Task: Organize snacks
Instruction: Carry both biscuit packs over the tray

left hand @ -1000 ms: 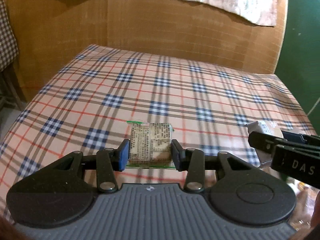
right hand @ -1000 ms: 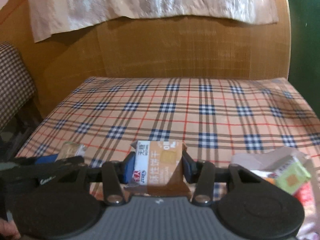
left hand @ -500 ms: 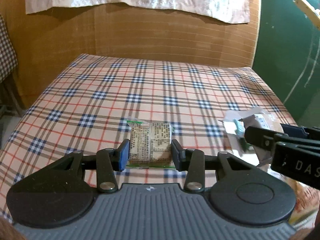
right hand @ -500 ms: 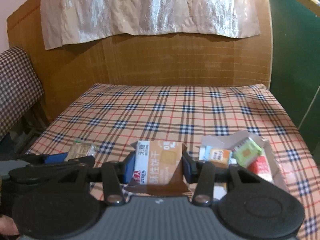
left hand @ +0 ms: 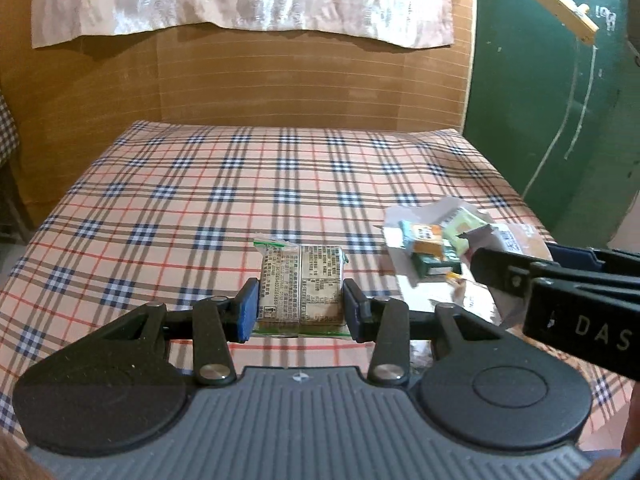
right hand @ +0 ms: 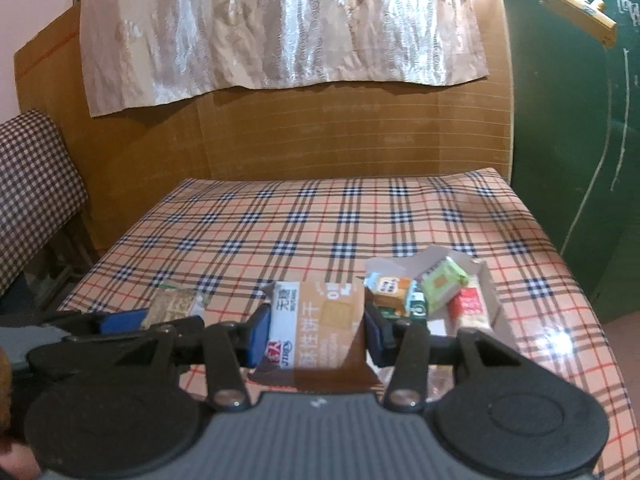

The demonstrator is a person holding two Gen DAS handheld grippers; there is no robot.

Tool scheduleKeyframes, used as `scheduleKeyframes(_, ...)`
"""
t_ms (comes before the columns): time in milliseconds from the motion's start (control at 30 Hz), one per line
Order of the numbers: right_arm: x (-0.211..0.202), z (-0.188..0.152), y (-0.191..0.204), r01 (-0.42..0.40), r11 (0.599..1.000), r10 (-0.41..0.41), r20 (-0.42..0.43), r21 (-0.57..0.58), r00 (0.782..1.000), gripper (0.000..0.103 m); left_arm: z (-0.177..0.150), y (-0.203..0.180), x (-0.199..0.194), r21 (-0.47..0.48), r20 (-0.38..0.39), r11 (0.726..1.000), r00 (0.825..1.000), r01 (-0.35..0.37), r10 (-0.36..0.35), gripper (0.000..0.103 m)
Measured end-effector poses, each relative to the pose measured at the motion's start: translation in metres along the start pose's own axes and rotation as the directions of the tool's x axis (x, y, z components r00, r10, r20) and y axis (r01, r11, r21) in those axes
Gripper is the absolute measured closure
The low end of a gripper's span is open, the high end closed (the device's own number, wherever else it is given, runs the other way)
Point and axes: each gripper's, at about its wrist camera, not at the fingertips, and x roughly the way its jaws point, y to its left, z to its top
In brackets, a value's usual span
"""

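Observation:
My left gripper (left hand: 298, 308) is shut on a green-edged biscuit packet (left hand: 300, 280), its printed back facing up, held above the near part of the plaid tablecloth (left hand: 240, 184). My right gripper (right hand: 316, 332) is shut on an orange biscuit packet (right hand: 320, 320), also held above the cloth. A shallow open paper box (right hand: 490, 292) holds several small snack packs, just right of the orange packet. In the left wrist view that box (left hand: 394, 220) lies on the right, partly behind the right gripper (left hand: 520, 254). The left gripper (right hand: 156, 320) shows at the lower left of the right wrist view.
Brown cardboard (left hand: 280, 80) stands behind the table, with a pale cloth (right hand: 280, 20) hanging over it. A green wall (left hand: 560, 100) is on the right. A checked cushion (right hand: 32, 184) sits off the table's left side.
Both grippers have drawn back and risen with their packets still gripped. More of the table shows now, and the snack box has come fully into view on the right.

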Motion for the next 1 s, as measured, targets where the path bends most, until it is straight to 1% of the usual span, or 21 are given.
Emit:
scheduleKeyframes(367, -0.027, -0.008, -0.025, 0.027, 0.999, -0.027, 0.018, 0.022, 0.999, 0.057, -0.01, -0.041, -0.02, 0.05, -0.006, 0.997, 0.998, 0.059, -0.058, 0.053)
scheduleKeyframes(700, -0.042, -0.012, -0.05, 0.061, 0.997, -0.062, 0.026, 0.047, 0.998, 0.057, -0.014, -0.073, -0.025, 0.087, -0.013, 0.99, 0.994, 0.109, -0.108, 0.053)
scheduleKeyframes(1000, -0.049, -0.011, -0.068, 0.085, 0.995, -0.086, 0.027, 0.059, 0.996, 0.057, -0.013, -0.083, -0.019, 0.085, -0.033, 0.984, 0.988, 0.155, -0.153, 0.053)
